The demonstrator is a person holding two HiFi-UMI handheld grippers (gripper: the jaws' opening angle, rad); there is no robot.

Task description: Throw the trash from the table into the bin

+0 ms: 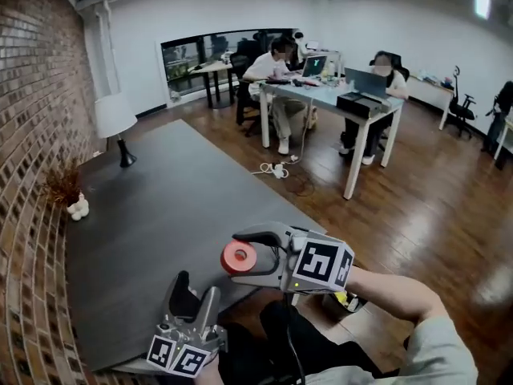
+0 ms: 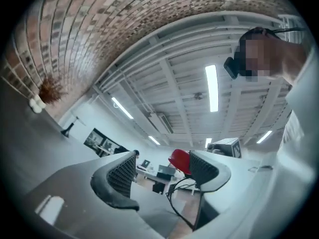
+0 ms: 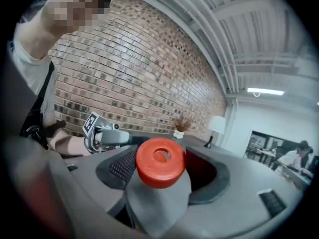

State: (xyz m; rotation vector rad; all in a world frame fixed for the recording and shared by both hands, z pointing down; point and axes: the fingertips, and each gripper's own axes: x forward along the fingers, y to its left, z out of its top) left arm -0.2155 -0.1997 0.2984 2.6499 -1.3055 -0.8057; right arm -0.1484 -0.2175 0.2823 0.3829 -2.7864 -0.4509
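The right gripper (image 1: 245, 257) hangs in the air over the near edge of the table (image 1: 160, 207), its jaws closed on the trash: a red cap (image 1: 238, 257) with a hole in its middle. In the right gripper view the cap (image 3: 160, 162) sits on a grey body, gripped from both sides by the 2 jaws. What the grey body is I cannot tell.

The left gripper (image 1: 195, 291) is low at the table's near edge, just beside the right one. Its jaws stand apart with nothing between them (image 2: 162, 171). The red seen past one jaw there is the cap held by the other gripper.

The table is dark grey and runs along a brick wall (image 1: 32, 95). At its far end stands a lamp (image 1: 115, 119). A dried plant (image 1: 62, 184) sits by the wall. Further back, people (image 1: 276, 62) sit at a desk (image 1: 329, 99) on a wood floor (image 1: 433, 207).
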